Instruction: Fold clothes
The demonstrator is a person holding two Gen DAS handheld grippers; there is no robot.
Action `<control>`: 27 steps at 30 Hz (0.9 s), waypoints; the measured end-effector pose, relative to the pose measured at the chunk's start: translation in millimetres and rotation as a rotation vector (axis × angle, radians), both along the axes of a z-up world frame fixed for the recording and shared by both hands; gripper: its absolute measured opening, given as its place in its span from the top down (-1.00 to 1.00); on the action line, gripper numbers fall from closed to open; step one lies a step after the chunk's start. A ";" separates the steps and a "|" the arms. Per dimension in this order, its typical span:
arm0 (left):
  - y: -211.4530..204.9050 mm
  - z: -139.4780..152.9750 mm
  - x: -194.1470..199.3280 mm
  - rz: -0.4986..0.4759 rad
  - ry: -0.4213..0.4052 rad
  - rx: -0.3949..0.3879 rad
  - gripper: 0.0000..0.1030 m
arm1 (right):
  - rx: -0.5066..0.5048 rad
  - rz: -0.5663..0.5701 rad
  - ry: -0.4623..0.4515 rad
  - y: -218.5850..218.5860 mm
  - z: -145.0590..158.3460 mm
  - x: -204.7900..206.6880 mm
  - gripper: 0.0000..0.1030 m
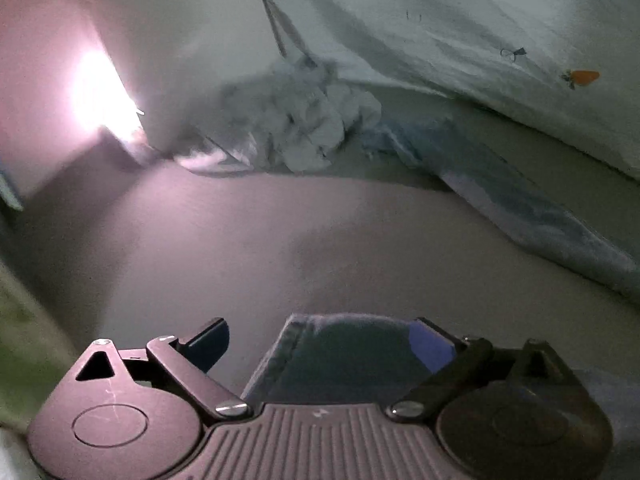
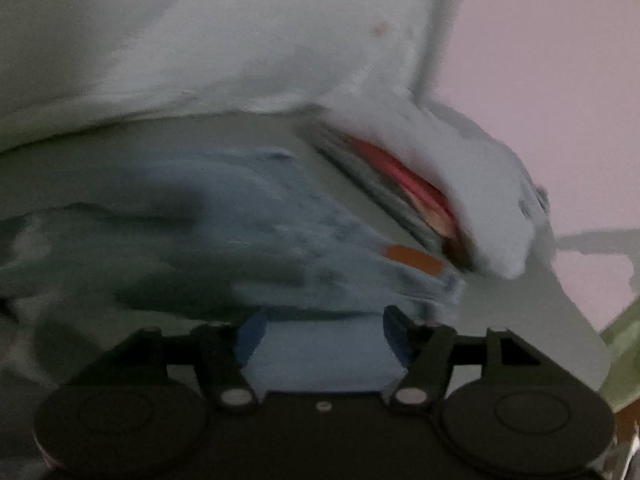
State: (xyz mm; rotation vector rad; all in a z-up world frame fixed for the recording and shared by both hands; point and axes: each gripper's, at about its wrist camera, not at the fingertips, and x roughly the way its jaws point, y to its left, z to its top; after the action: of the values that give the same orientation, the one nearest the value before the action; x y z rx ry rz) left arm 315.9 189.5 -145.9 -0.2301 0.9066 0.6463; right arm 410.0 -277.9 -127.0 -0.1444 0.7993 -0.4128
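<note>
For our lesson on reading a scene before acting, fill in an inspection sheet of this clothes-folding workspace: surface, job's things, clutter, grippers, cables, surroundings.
Surface: pale bed sheet, mostly bare in the middle.
Job's things: blue denim garment stretched across the sheet, its hem between the left gripper's fingers; crumpled whitish clothes at the far end.
Clutter: stack of folded items with a red layer, blurred.
Grippers: left gripper open wide, denim edge between the fingers, not pressed; right gripper apart with blue cloth between its fingers, grip cannot be told.
Cables: thin cord hanging by the wall.
Surroundings: printed white bedding, pinkish wall, bright glare.
</note>
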 end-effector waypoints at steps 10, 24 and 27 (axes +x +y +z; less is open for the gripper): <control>61.7 -55.1 -11.2 -0.174 -0.074 -0.385 0.55 | 0.048 0.062 0.002 157.8 5.7 -59.8 -0.41; 95.3 9.6 6.3 -0.025 -0.170 -0.078 0.57 | 0.087 -0.070 -0.037 155.5 18.6 -83.0 -0.42; 103.3 -30.7 20.1 0.008 0.013 -0.103 0.55 | 0.135 -0.105 -0.024 133.5 14.6 -85.6 -0.42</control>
State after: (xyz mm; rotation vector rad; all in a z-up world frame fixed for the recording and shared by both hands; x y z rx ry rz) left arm 336.1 292.8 -176.6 -0.3221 0.9525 0.6098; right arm 324.3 -144.4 -112.5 0.0281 0.8109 -0.4571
